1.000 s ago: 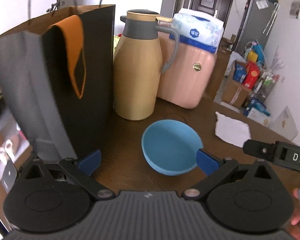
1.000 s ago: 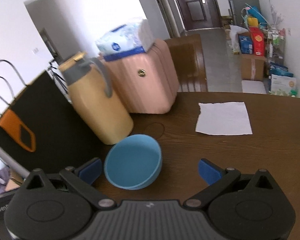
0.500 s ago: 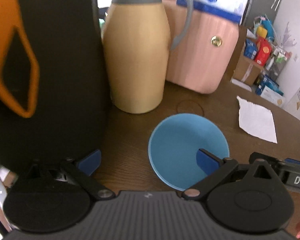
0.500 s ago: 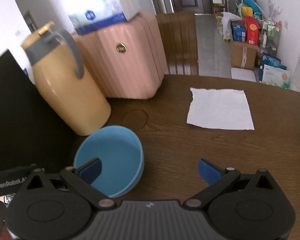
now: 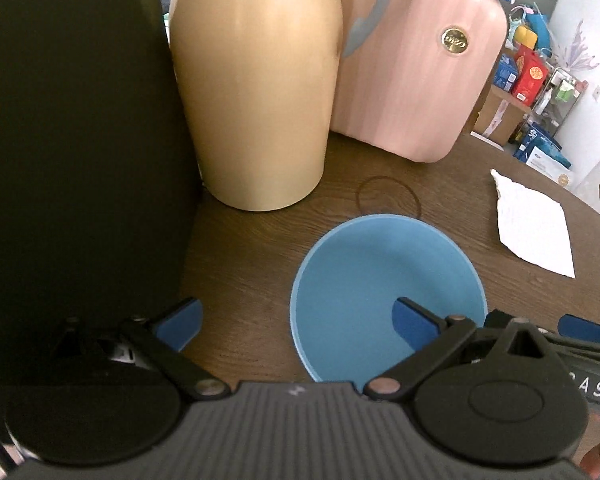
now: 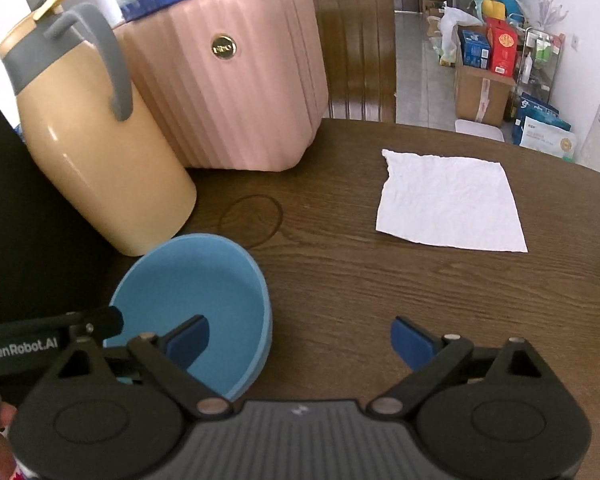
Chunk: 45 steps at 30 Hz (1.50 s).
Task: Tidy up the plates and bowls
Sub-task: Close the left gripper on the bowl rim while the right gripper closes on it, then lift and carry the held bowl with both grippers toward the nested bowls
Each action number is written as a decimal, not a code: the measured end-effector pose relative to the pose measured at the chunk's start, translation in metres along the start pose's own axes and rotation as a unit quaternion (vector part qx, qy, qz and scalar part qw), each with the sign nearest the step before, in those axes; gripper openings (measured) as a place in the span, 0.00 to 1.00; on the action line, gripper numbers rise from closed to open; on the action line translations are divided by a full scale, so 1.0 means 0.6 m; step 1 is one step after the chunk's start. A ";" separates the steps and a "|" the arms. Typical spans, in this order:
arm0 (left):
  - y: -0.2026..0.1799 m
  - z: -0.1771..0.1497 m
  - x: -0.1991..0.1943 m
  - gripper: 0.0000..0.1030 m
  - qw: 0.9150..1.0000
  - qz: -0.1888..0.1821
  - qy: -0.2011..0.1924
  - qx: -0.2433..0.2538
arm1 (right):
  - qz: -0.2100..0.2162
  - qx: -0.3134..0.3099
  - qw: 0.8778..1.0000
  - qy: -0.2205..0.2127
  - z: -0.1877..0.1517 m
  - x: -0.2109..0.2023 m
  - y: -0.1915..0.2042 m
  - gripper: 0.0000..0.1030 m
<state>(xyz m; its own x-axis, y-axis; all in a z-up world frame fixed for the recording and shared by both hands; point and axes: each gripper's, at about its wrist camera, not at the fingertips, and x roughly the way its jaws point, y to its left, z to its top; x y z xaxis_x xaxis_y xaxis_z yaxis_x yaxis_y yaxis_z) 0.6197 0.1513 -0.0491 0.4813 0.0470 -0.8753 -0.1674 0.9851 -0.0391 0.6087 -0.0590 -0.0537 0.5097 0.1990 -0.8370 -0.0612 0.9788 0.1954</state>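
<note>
Between the spread blue pads of the left gripper (image 5: 298, 322) sits bare wood on one side and the near wall of the round blue plastic bowl (image 5: 384, 280) on the other: its right finger hangs inside the bowl, its left one outside, jaws wide, pinching nothing. Over on the right gripper (image 6: 300, 340) it's the mirror picture, left pad dipped into the bowl (image 6: 196, 304), right pad out over the brown wooden table (image 6: 380, 280); those jaws have just been closing a touch, yet they stand wide with only the rim between them and nothing clamped.

Just ahead of both tools the bowl rests upright and empty on the table. Beyond it stands a tall beige thermos jug with a grey handle (image 6: 100, 152), with a ribbed pink case (image 6: 228, 92) behind it, and a black paper bag (image 5: 72, 160) off to the left. A white paper napkin (image 6: 452, 200) lies well to the right.

Early days, I'd say: one bowl, not yet lifted, no plates or stack in sight. Everything is left to do.
</note>
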 end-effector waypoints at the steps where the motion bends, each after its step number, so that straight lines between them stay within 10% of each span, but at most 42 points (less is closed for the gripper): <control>1: -0.001 0.000 0.004 1.00 1.000 0.002 -0.002 0.001 | -0.001 0.000 1.000 0.001 0.000 0.004 0.000 0.90; 26: -0.025 -0.013 0.051 0.15 0.999 0.014 0.005 0.034 | 0.026 -0.025 0.999 0.018 -0.008 0.056 0.016 0.15; 45: -0.041 -0.024 0.043 0.06 0.998 0.025 -0.005 0.053 | 0.025 -0.003 1.000 0.016 -0.018 0.053 0.007 0.06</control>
<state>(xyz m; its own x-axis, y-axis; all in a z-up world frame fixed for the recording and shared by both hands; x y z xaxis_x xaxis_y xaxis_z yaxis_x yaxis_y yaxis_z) 0.6237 0.1258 -0.0780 0.4841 0.0969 -0.8697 -0.0987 0.9936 0.0558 0.6154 -0.0482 -0.0848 0.4788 0.2495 -0.8417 -0.0916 0.9677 0.2348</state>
